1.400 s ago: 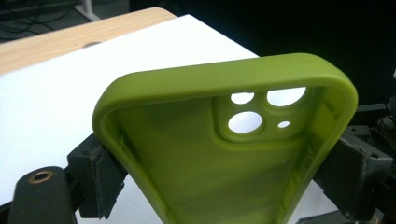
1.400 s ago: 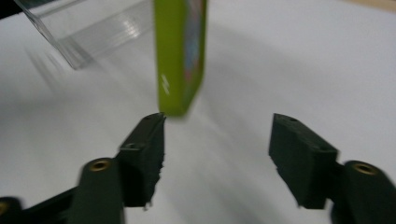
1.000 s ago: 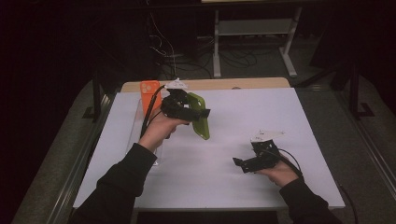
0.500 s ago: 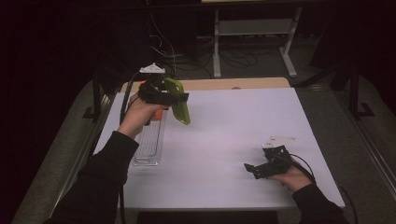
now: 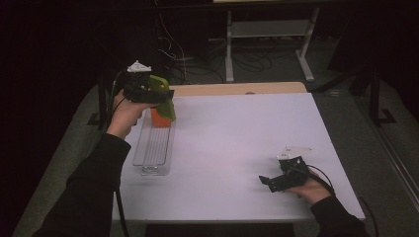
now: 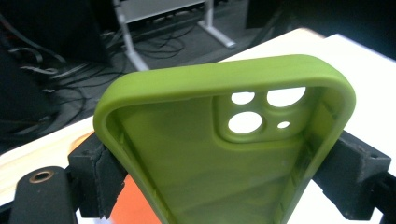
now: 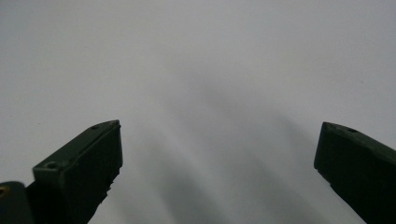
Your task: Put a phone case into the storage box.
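The left gripper, clamped on the soft green phone case, has carried it over the clear plastic tray; placing seems next. The right gripper rests wide open.

Pretty dark room. White counter with a wooden strip along the far edge, grey floor, tangled cables and a white metal rack behind it.

left gripper: raised, jaws clamped | right gripper: low, jaws apart
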The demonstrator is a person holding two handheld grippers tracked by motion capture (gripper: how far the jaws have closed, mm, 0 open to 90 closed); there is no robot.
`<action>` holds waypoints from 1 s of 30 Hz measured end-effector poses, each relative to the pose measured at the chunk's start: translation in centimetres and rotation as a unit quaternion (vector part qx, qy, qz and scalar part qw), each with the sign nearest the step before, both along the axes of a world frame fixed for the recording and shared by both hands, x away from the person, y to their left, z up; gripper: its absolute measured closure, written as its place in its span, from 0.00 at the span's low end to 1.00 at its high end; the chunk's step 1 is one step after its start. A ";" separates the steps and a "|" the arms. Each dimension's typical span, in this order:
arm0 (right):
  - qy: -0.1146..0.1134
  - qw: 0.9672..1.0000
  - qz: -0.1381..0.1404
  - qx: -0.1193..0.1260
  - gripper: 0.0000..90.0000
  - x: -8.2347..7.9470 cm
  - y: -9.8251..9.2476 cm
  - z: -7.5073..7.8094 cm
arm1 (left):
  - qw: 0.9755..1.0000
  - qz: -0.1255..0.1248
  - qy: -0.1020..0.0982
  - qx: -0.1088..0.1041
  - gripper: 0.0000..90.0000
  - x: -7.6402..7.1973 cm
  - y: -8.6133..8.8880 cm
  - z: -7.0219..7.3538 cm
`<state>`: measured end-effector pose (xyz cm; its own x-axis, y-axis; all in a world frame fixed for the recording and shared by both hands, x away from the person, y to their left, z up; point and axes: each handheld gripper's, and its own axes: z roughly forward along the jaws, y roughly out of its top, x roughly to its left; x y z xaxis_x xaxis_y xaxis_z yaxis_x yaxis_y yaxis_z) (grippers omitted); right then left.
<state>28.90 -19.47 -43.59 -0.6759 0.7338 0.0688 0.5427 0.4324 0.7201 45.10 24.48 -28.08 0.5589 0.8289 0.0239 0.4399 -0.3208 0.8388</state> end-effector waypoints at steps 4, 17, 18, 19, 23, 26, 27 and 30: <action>0.001 1.000 0.000 0.001 0.00 0.0 0.0 0.0 | 1.000 0.021 0.011 0.006 0.15 1.0 0.8 -1.0; 0.002 1.000 -0.002 0.003 0.00 0.0 -0.2 0.1 | 0.995 0.070 0.061 0.042 0.15 3.1 1.5 -5.0; 0.001 1.000 -0.003 0.004 0.00 0.0 -0.2 0.1 | 0.994 0.073 0.065 0.045 0.15 3.2 1.5 -5.3; 0.000 1.000 -0.003 0.005 0.00 0.0 -0.3 0.1 | 0.994 0.074 0.070 0.048 0.15 3.3 1.5 -5.6; -0.003 1.000 -0.002 0.005 0.00 0.0 -0.3 0.1 | 0.992 0.083 0.079 0.054 0.15 3.5 1.6 -6.5; -0.002 1.000 -0.003 0.006 0.00 0.0 -0.3 0.1 | 0.991 0.089 0.081 0.055 0.15 3.6 1.7 -6.9; -0.001 1.000 -0.003 0.005 0.00 0.0 -0.3 0.1 | 0.991 0.094 0.082 0.056 0.15 3.7 1.7 -7.0; -0.005 1.000 -0.001 0.003 0.00 0.0 -0.3 0.1 | 0.989 0.106 0.084 0.055 0.15 3.8 1.8 -7.3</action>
<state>28.94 -19.80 -43.48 -0.6744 0.7353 0.0675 0.5371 0.4258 0.7282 48.86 26.24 -35.40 0.3775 0.9250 0.0425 0.6367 -0.2926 0.7134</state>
